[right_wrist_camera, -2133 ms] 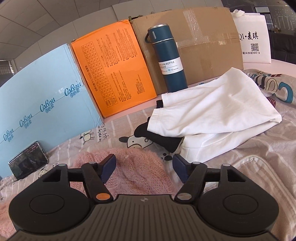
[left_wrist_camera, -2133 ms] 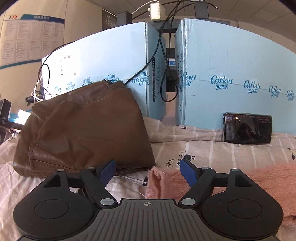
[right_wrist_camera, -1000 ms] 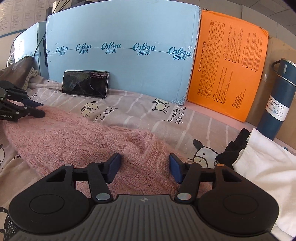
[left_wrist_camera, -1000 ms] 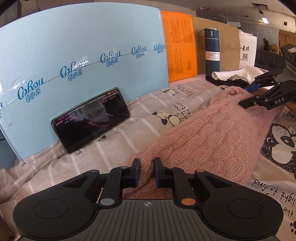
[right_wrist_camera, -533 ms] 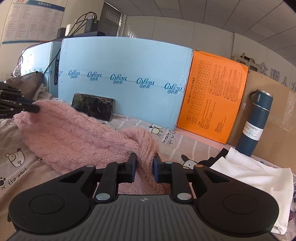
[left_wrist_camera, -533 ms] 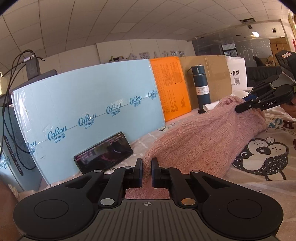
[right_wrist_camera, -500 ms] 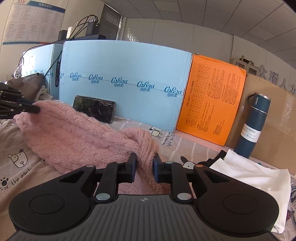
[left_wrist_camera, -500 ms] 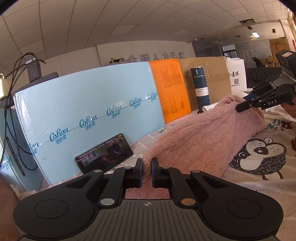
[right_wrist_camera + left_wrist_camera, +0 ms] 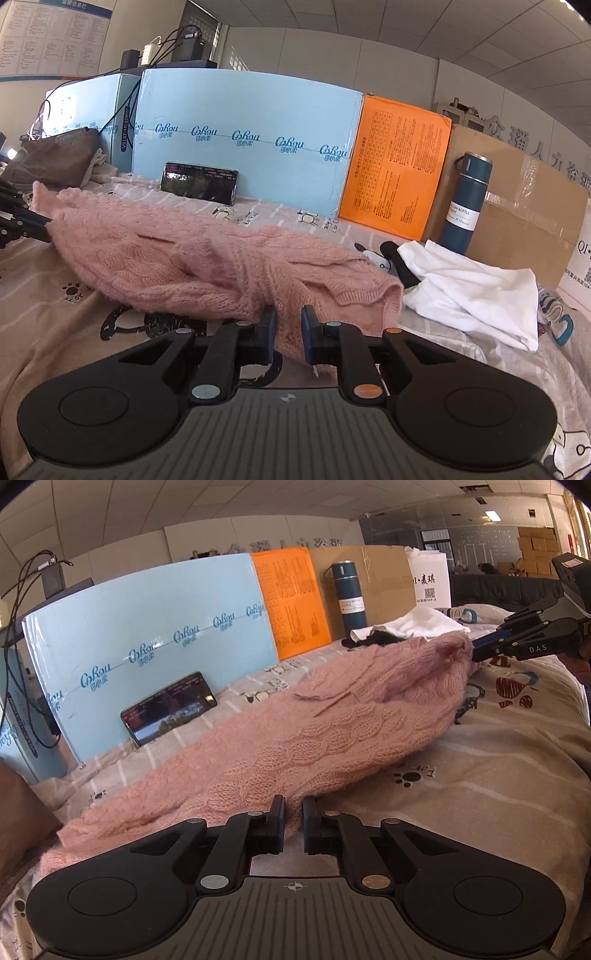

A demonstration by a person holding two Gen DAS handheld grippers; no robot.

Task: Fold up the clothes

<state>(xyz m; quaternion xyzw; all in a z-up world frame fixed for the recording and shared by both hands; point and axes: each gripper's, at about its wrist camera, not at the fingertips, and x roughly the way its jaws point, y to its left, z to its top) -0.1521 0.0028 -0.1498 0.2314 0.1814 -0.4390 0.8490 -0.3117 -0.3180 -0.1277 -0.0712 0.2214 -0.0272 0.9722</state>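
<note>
Now that our left gripper and right gripper have both clamped the pink knit sweater, we've lifted it off the bed sheet, ready to spread.

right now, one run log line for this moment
step: fold clothes | left gripper: shut on pink sweater | right gripper: shut on pink sweater | sweater: stretched between them

both wrist views sit low, close over the bed — facing roughly opposite, sharing the pink sweater.

a panelled ceiling with a lit lamp — pale wall behind, stacked cartons far off.
</note>
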